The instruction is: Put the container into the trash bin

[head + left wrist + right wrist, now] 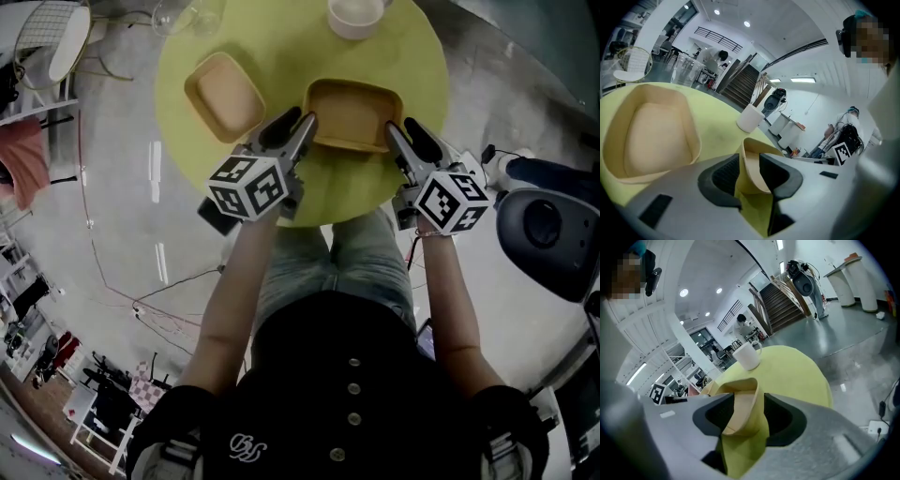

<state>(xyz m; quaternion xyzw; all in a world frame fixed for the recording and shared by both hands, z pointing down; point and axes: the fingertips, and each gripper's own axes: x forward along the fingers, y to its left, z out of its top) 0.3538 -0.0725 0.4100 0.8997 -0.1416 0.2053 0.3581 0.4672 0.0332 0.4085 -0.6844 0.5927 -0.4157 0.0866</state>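
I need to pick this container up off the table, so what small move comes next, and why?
Probably close both sets of jaws on the container. The left gripper and the right gripper each stand open with a near corner of its rim between the jaws, not yet pinched, and it sits on the table, so a grip has to come before any lift.

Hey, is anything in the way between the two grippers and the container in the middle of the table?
Nothing visible. The left gripper and right gripper each have open jaws straddling a near corner of the container, its rim between them. The other container and the cup sit clear of both.
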